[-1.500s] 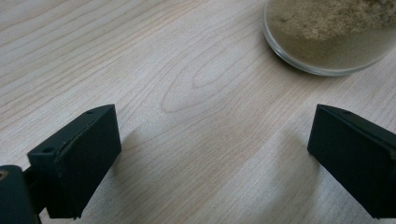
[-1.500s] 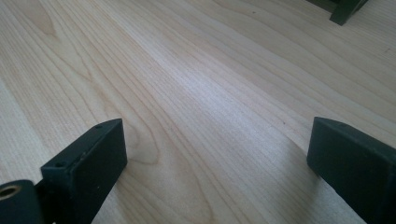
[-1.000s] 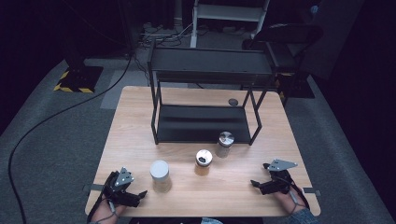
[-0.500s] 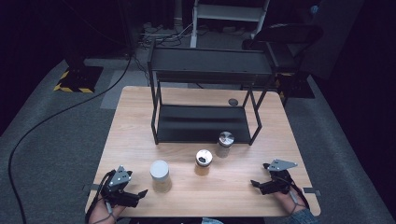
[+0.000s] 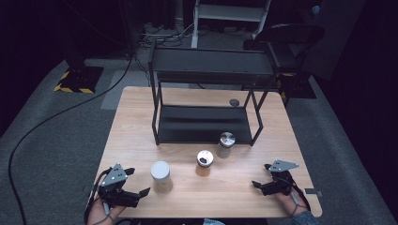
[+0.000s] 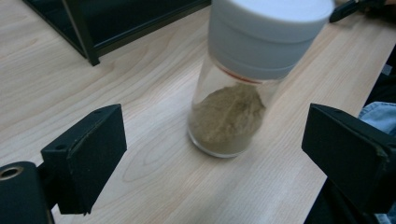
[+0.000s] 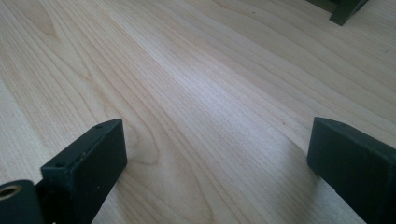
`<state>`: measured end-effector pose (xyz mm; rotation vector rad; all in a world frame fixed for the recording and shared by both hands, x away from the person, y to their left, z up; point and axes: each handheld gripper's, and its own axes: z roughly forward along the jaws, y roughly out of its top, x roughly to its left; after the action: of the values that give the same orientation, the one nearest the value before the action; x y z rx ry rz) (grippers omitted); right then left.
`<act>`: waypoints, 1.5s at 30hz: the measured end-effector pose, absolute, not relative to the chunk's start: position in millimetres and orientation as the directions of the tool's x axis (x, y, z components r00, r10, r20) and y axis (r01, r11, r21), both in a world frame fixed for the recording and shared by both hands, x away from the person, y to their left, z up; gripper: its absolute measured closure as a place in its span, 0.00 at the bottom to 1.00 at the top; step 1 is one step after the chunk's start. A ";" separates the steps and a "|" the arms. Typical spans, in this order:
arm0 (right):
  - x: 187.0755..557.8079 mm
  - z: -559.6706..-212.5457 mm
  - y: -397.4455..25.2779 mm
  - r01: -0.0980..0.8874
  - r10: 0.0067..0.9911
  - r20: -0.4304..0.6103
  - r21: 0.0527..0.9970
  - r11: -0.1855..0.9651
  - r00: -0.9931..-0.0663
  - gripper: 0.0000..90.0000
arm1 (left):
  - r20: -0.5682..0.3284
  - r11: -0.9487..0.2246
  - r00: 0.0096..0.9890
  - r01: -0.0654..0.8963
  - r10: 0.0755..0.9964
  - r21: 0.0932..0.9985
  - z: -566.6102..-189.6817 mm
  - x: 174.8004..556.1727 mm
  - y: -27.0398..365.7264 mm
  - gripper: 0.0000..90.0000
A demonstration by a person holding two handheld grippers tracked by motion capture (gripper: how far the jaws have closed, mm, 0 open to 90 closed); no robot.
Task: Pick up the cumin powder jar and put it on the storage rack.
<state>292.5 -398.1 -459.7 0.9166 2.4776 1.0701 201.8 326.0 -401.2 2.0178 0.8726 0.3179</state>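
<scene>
Three spice jars stand on the wooden table point(image 5: 141, 117). The white-lidded jar point(image 5: 160, 176) holds tan powder, and it fills the left gripper view point(image 6: 243, 93) just ahead of the jaws. A jar with a dark opening in its lid point(image 5: 204, 162) stands mid-table, and a silver-lidded jar point(image 5: 226, 144) is beside the rack's front edge. My left gripper point(image 5: 137, 182) is open at the near left, its jaws wide on either side of the white-lidded jar's line point(image 6: 215, 144) without touching it. My right gripper point(image 5: 261, 175) is open over bare wood point(image 7: 219, 154).
A black two-tier metal rack point(image 5: 206, 93) stands across the back half of the table, its lower shelf bare. A small dark round object point(image 5: 233, 102) lies behind it. Chairs and cables sit on the grey floor beyond. The table's near edge is just below both hands.
My left gripper has drifted slightly to the left. The jars and the right gripper have not moved.
</scene>
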 end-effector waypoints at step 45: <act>292.7 -459.8 -398.2 0.439 0.654 -0.013 0.732 0.522 -0.756 0.05 | -0.021 -0.457 0.824 0.335 0.567 0.824 -391.8 243.7 283.2 0.37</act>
<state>292.7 -398.2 -459.8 0.9154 2.4784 1.0711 243.7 283.2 -391.8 2.0887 0.6616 0.3198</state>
